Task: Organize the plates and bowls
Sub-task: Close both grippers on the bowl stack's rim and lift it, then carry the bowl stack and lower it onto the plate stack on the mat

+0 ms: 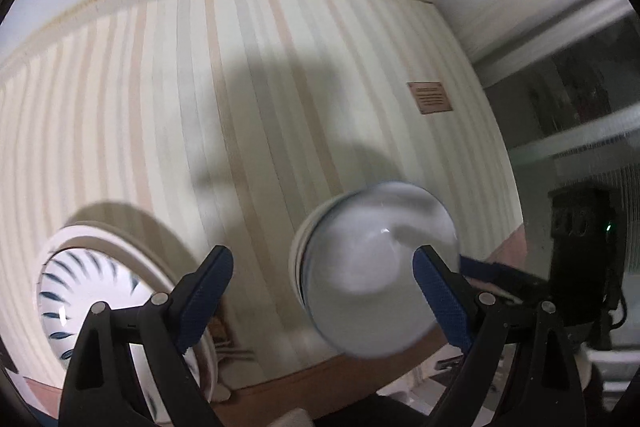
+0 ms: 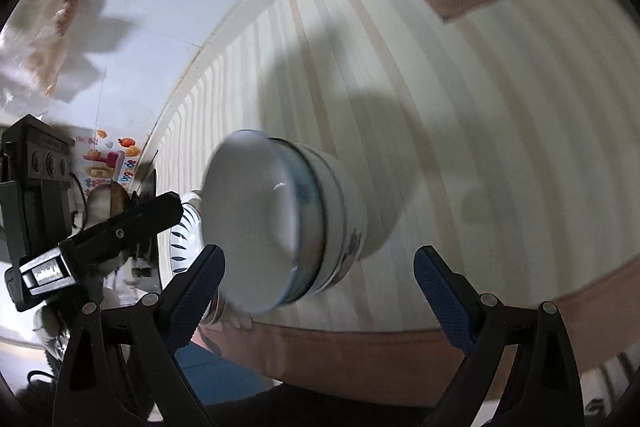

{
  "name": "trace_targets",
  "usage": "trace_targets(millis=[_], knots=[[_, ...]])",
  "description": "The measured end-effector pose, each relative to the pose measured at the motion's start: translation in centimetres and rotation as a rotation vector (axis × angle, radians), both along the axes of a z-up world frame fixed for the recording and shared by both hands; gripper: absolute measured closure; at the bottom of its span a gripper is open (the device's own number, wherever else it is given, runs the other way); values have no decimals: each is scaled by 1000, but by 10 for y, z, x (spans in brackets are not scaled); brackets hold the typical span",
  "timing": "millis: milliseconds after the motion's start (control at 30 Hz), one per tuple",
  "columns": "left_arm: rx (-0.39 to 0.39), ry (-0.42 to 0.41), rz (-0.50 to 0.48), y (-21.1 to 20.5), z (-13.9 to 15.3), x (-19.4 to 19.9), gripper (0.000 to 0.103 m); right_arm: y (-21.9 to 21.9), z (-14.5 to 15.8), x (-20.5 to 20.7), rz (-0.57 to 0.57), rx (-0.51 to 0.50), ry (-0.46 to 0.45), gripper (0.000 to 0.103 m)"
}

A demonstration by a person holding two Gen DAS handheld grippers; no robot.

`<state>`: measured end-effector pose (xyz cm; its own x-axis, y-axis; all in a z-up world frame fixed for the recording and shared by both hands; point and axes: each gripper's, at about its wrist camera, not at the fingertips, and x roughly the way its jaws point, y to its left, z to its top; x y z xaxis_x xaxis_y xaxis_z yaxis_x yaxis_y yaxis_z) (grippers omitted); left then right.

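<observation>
A stack of white bowls point(image 1: 372, 267) stands on the striped tablecloth point(image 1: 240, 107); it also shows in the right wrist view point(image 2: 280, 223), with blue and flowered sides. A plate with blue leaf marks point(image 1: 76, 295) lies at the left, partly behind my left finger. My left gripper point(image 1: 324, 267) is open, its right finger at the bowl stack's rim. My right gripper point(image 2: 318, 263) is open just in front of the stack, holding nothing. The right gripper appears in the left wrist view point(image 1: 500, 275) beside the bowls. The left gripper point(image 2: 120, 223) appears in the right wrist view.
The striped cloth covers the table, with a brown edge point(image 2: 360, 355) near me. A brown label point(image 1: 430, 97) lies on the cloth at the far right. A window frame point(image 1: 560, 39) stands at the right. Colourful packaging point(image 2: 108, 163) sits at the far left.
</observation>
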<state>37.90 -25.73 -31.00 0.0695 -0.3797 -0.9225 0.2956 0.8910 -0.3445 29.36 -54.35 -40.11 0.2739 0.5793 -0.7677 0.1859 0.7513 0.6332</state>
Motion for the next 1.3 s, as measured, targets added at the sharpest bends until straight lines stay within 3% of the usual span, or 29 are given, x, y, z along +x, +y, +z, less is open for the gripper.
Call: trace_targets(millis=[100, 267, 333, 400, 467, 567, 700, 1000, 1300], knots=[[-25, 96, 2, -2, -26, 11, 11, 4, -23, 14, 17, 52, 15, 5], [-45, 189, -30, -10, -55, 18, 21, 18, -48, 31, 60, 97, 56, 8], [-56, 220, -48, -14, -63, 18, 29, 23, -55, 38, 71, 110, 77, 15], [-79, 260, -59, -17, -73, 18, 33, 31, -61, 43, 99, 103, 90, 29], [-108, 286, -65, -19, -78, 18, 45, 36, -67, 48, 107, 112, 110, 34], [-115, 282, -61, -20, -78, 17, 45, 38, -71, 54, 117, 105, 119, 37], [-113, 280, -38, -19, -77, 16, 45, 34, -77, 54, 94, 115, 127, 49], [-90, 297, 24, -14, -70, 11, 45, 40, -76, 65, 114, 136, 152, 50], [-107, 252, 71, 10, -38, 10, 45, 70, -52, 93, 177, 127, 123, 50]])
